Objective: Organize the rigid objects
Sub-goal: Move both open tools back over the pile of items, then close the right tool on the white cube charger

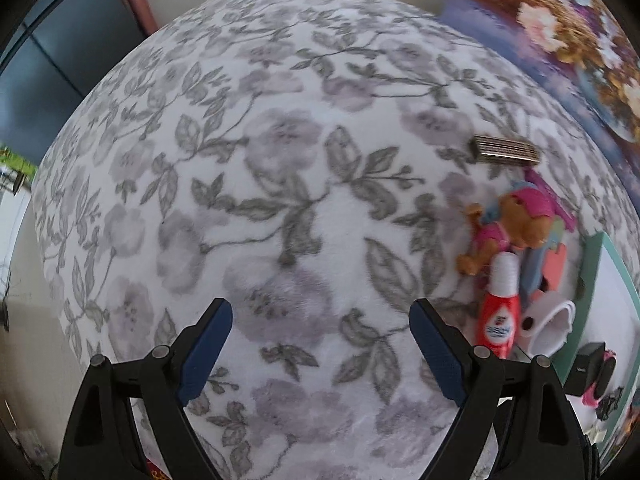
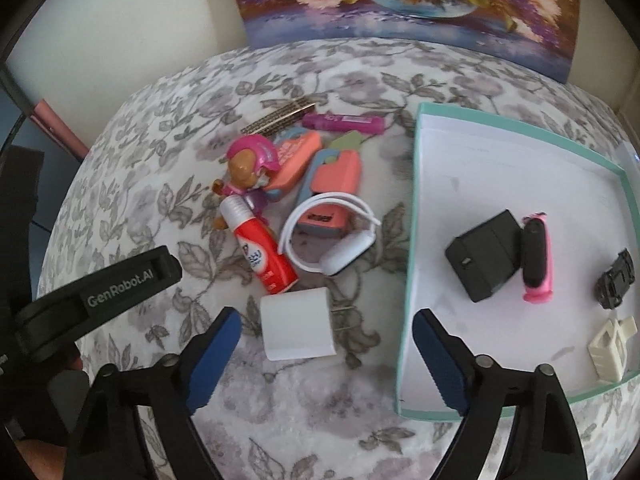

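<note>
My right gripper (image 2: pixel 326 344) is open and empty, hovering just above a white charger cube (image 2: pixel 297 323) that lies between its fingers on the floral cloth. Beyond it lie a red glue tube (image 2: pixel 262 249), a white headphone (image 2: pixel 332 236), a toy dog in pink (image 2: pixel 250 168), two coral cases (image 2: pixel 334 188), a purple tube (image 2: pixel 344 122) and a striped metal bar (image 2: pixel 280 119). A teal-rimmed box (image 2: pixel 414 216) on the right holds a black charger (image 2: pixel 484 254), a pink-black device (image 2: pixel 538 254), a black toy car (image 2: pixel 616 278) and a cream piece (image 2: pixel 610 346). My left gripper (image 1: pixel 320 344) is open and empty over bare cloth, left of the pile.
A flower painting (image 2: pixel 400 0) leans against the wall behind the table. The left gripper's body (image 2: pixel 100 296) shows at the left of the right wrist view. The table's round edge falls off at the left, with a dark cabinet (image 1: pixel 60 60) beyond.
</note>
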`<state>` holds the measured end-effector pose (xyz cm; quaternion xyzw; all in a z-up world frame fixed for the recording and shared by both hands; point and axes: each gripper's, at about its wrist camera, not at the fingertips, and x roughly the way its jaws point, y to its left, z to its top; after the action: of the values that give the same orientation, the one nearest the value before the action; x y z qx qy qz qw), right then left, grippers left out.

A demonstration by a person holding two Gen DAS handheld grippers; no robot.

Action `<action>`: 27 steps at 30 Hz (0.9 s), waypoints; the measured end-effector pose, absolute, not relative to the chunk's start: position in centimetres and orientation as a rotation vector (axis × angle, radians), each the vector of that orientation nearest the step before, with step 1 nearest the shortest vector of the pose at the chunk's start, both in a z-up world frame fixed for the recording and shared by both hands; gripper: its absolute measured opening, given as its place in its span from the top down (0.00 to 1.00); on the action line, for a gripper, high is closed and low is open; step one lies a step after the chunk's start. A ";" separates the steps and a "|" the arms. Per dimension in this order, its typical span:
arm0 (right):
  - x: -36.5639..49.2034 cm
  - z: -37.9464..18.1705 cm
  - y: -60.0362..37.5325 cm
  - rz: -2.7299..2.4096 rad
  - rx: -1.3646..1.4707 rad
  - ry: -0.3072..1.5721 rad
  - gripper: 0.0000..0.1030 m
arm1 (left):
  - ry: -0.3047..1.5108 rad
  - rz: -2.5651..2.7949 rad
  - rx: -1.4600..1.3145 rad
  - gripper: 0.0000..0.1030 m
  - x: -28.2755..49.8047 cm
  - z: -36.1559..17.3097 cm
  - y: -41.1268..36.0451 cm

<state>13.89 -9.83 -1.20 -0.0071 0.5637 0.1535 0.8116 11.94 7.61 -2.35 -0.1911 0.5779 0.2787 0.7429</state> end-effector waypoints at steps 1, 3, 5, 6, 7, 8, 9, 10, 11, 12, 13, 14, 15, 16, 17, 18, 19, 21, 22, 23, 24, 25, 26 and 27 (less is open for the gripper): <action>13.8 -1.2 -9.5 0.328 -0.033 1.196 0.16 | 1.266 0.622 -0.426 0.12 11.8 -2.5 7.8; 13.8 -1.1 -9.0 0.344 -0.053 1.189 0.21 | 1.268 0.634 -0.443 0.12 11.6 -2.7 8.2; 13.7 -1.1 -8.6 0.361 -0.058 1.186 0.23 | 1.270 0.645 -0.467 0.12 11.5 -3.0 8.7; 13.7 -1.1 -8.3 0.372 -0.065 1.182 0.24 | 1.271 0.648 -0.477 0.12 11.4 -3.1 8.9; 13.7 -1.1 -8.1 0.374 -0.073 1.182 0.26 | 1.273 0.653 -0.488 0.12 11.2 -3.3 9.1; 13.7 -1.4 -7.9 0.374 -0.083 1.188 0.29 | 1.274 0.656 -0.493 0.12 11.2 -3.3 9.2; 13.7 -1.6 -7.7 0.375 -0.086 1.195 0.30 | 1.273 0.659 -0.495 0.12 11.2 -3.4 9.2; 13.7 -1.8 -7.6 0.376 -0.089 1.206 0.31 | 1.273 0.663 -0.495 0.12 11.1 -3.4 9.3; 13.8 -2.0 -7.6 0.376 -0.091 1.210 0.31 | 1.274 0.663 -0.494 0.12 11.0 -3.5 9.3; 13.8 -2.2 -7.5 0.376 -0.097 1.211 0.31 | 1.274 0.661 -0.495 0.12 10.9 -3.5 9.4; 13.8 -2.3 -7.4 0.373 -0.104 1.211 0.31 | 1.277 0.660 -0.496 0.12 10.9 -3.6 9.3; 13.9 -2.4 -7.3 0.370 -0.112 1.211 0.31 | 1.280 0.659 -0.495 0.12 10.9 -3.8 9.5; 13.9 -2.5 -7.3 0.369 -0.119 1.214 0.31 | 1.286 0.658 -0.492 0.12 11.0 -4.0 9.5; 13.9 -2.7 -7.2 0.369 -0.123 1.217 0.31 | 1.289 0.657 -0.492 0.12 11.1 -4.3 9.5; 14.0 -2.9 -7.1 0.368 -0.128 1.223 0.31 | 1.293 0.657 -0.491 0.12 11.1 -4.5 9.4; 14.0 -3.1 -7.0 0.366 -0.133 1.226 0.31 | 1.296 0.657 -0.491 0.12 11.1 -4.7 9.4; 14.1 -3.2 -7.0 0.364 -0.142 1.225 0.31 | 1.298 0.657 -0.494 0.12 11.1 -4.9 9.5; 14.2 -3.3 -6.7 0.360 -0.164 1.222 0.31 | 1.300 0.659 -0.497 0.12 11.1 -5.1 9.6; 14.2 -3.4 -6.7 0.360 -0.170 1.222 0.31 | 1.300 0.661 -0.496 0.12 11.0 -5.2 9.7; 14.2 -3.4 -6.6 0.359 -0.175 1.220 0.32 | 1.301 0.662 -0.495 0.12 11.2 -5.4 9.8; 14.1 -3.5 -6.6 0.358 -0.181 1.219 0.32 | 1.303 0.662 -0.494 0.12 11.3 -5.6 9.8; 14.2 -3.5 -6.5 0.357 -0.186 1.218 0.32 | 1.305 0.661 -0.495 0.12 11.3 -5.8 9.8; 14.2 -3.6 -6.5 0.356 -0.188 1.217 0.32 | 1.309 0.659 -0.497 0.12 11.3 -6.0 9.8; 14.2 -3.6 -6.4 0.353 -0.191 1.217 0.32 | 1.312 0.657 -0.499 0.12 11.3 -6.2 9.7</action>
<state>14.21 -6.43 -3.63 -0.0891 0.5678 0.1649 0.8015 11.30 9.73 -6.18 -0.2252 0.5925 0.2964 0.7144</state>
